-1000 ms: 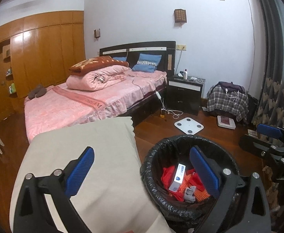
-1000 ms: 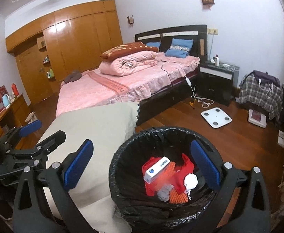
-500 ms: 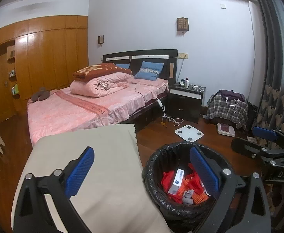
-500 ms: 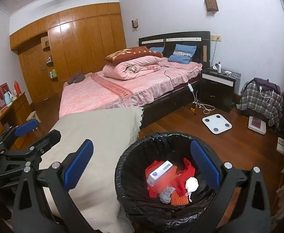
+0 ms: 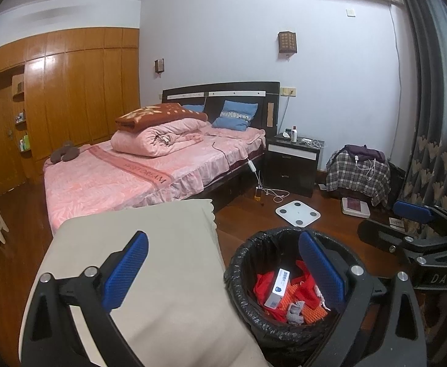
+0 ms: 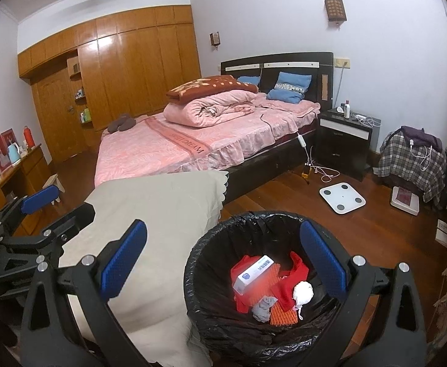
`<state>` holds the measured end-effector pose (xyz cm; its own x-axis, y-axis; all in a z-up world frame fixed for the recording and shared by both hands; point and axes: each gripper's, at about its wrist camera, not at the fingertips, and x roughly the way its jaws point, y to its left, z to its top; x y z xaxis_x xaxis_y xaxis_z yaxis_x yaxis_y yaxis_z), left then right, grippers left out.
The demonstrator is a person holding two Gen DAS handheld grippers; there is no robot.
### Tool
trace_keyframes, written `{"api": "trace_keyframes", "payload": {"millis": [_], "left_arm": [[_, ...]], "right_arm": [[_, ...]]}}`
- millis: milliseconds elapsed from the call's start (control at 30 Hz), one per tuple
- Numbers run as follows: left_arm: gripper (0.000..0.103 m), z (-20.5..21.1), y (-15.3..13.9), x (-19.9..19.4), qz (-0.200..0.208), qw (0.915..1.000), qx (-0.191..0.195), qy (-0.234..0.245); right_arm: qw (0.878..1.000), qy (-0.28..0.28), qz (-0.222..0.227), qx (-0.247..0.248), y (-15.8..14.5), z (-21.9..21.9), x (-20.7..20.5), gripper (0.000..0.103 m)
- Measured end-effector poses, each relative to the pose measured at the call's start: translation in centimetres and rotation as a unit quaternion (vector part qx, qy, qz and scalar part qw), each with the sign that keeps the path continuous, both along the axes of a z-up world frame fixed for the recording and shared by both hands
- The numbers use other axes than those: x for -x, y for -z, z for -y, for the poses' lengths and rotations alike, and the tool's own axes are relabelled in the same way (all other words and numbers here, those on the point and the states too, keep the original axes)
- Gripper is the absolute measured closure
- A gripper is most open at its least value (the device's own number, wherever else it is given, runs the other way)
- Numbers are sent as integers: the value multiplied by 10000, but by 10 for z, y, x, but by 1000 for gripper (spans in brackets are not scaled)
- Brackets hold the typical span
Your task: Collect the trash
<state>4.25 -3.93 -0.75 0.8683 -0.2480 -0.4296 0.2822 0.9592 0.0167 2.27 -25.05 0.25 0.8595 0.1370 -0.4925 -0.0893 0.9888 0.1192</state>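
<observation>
Left gripper: jaws apart, nothing between the blue pads. Right gripper: jaws apart, likewise empty. Both are held above floor level and look forward and down.

Trash location: the collected items lie inside the bin, a round container lined with a black bag, standing on the wooden floor just beside the cloth-covered table. Visible contents: a white box, red wrapping, an orange ribbed piece, a white crumpled ball and a grey wad.

Governing relation: the bin lies below and ahead of both grippers. In the right wrist view it sits nearly centred between the fingers; in the left wrist view it is offset toward the right finger. The right gripper is judged to be the better aligned with the opening. The white box has its long axis running diagonally, away and to the right in the right wrist view.

Task state (judgement): no loose trash can be identified on the table or nearby floor, so collection appears close to complete.

Limits of view: the bin's near rim and base are cut off by the gripper bodies and the lower frame edge. Printing on the box is unreadable. The table's near edge is hidden.
</observation>
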Motion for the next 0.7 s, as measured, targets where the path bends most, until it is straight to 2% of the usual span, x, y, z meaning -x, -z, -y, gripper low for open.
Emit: {"api": "trace_keyframes", "payload": {"millis": [700], "left_arm": [[6,-3,-2,1,25,10000,-7,-21]], "right_arm": [[10000,-6,5,2,-1,-2,0,6]]}}
